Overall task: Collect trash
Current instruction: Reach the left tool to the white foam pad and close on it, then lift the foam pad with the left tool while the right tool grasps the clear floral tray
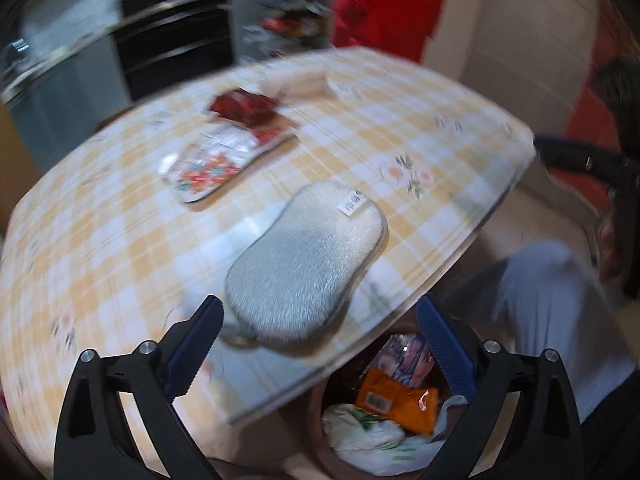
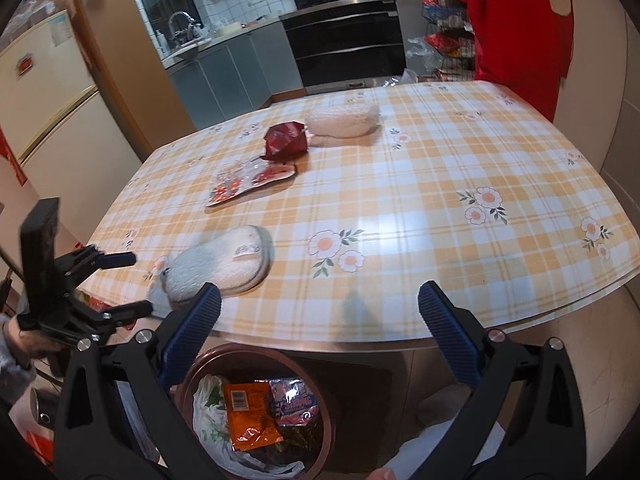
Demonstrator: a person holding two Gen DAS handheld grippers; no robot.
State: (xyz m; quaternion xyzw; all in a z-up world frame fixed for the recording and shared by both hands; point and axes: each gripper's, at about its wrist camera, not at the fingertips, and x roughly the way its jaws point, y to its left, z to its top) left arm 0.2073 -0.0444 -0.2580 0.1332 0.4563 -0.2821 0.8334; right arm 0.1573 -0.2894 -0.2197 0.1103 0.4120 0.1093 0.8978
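Note:
A round brown trash bin (image 2: pixel 320 400) stands on the floor below the table's front edge, holding an orange packet (image 2: pixel 250 416), a pink wrapper and a white bag; it also shows in the left wrist view (image 1: pixel 320 420). On the checked table (image 2: pixel 400 184) lie a flat floral wrapper (image 2: pixel 248 180), a crumpled red wrapper (image 2: pixel 286 140), a grey-white sponge (image 2: pixel 220 264) and a white bundle (image 2: pixel 342 120). My left gripper (image 1: pixel 320 344) is open and empty just before the sponge (image 1: pixel 308 260). My right gripper (image 2: pixel 320 332) is open and empty above the bin. The left gripper also shows in the right wrist view (image 2: pixel 132 284).
A kitchen counter with a sink (image 2: pixel 188 40) and a black oven (image 2: pixel 348 32) lie behind the table. A fridge (image 2: pixel 44 92) stands at the left. Red cloth (image 2: pixel 516 20) hangs at the back right. The person's leg (image 1: pixel 552 320) is beside the bin.

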